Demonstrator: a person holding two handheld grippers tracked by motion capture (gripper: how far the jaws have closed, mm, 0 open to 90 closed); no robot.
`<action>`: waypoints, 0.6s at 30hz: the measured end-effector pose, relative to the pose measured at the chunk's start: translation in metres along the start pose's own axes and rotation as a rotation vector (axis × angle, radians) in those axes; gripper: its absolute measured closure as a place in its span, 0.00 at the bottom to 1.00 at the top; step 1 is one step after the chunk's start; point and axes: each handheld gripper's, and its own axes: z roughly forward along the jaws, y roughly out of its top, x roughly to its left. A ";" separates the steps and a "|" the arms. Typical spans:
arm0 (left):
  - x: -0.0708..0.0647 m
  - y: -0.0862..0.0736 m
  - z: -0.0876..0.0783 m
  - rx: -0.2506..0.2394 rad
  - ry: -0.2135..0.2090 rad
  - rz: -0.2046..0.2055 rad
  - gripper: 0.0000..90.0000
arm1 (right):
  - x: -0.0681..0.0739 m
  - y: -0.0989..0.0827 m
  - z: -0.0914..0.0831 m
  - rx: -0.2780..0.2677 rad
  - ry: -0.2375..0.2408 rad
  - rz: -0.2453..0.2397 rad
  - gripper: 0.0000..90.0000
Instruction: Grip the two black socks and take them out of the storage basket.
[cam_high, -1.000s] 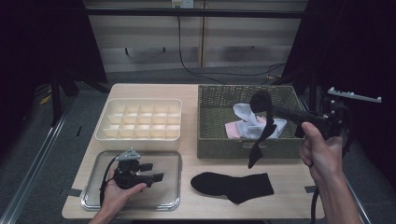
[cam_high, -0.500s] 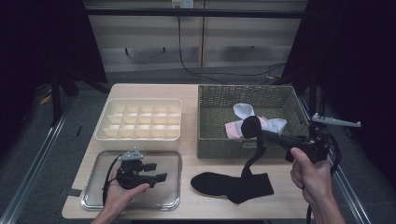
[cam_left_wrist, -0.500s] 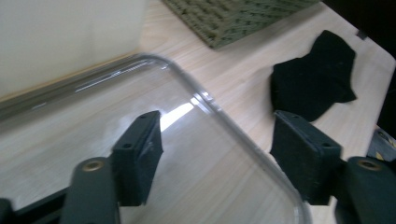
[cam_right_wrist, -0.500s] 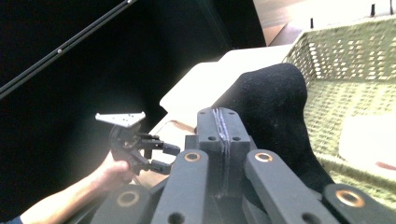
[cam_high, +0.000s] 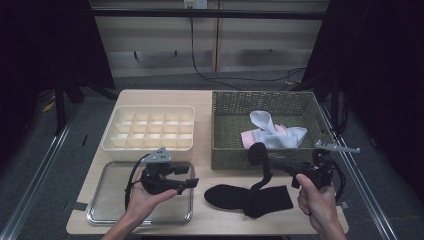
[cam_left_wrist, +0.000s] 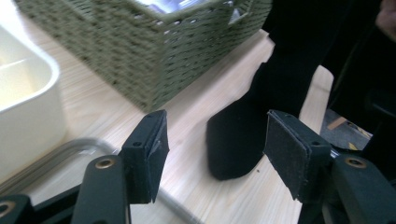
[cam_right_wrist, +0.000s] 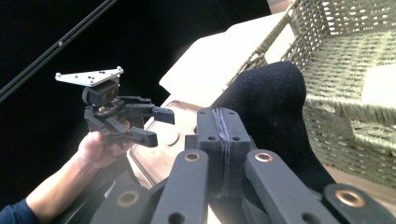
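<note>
High view: we hold the right gripper (cam_high: 265, 161) in front of the olive-green woven rectangular basket (cam_high: 227, 150), its jaws clamped on a black fabric sock (cam_high: 259, 152). The sock's rounded end bulges above the jaws, and the rest hangs down to a second black sock lying flat on the light wooden table (cam_high: 200, 102), where the hanging end meets it (cam_high: 260, 200). In the right gripper view the two jaws stand pressed together with the sock (cam_right_wrist: 275, 98) pinched behind them.

We hold the left gripper (cam_high: 190, 181) above the shallow rectangular metal tray (cam_high: 107, 212), pointing towards the flat sock. Its jaws have just been closing a little, yet in the left gripper view they stand apart with nothing gripped; the flat sock's toe (cam_left_wrist: 233, 140) lies on the table beyond them.

Behind the tray sits a cream plastic organiser box with a grid of compartments (cam_high: 150, 132). Inside the basket lie white and pink socks (cam_high: 272, 132).
</note>
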 end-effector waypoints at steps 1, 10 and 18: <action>-0.001 0.001 0.003 0.002 -0.003 0.002 0.44 | -0.001 -0.002 0.001 0.007 -0.003 0.005 0.99; -0.002 0.002 0.019 0.028 -0.013 -0.012 0.43 | -0.016 -0.027 0.015 0.069 -0.019 0.051 0.99; 0.002 -0.005 0.023 0.039 -0.012 -0.040 0.42 | -0.026 -0.049 0.029 0.157 -0.044 0.063 0.99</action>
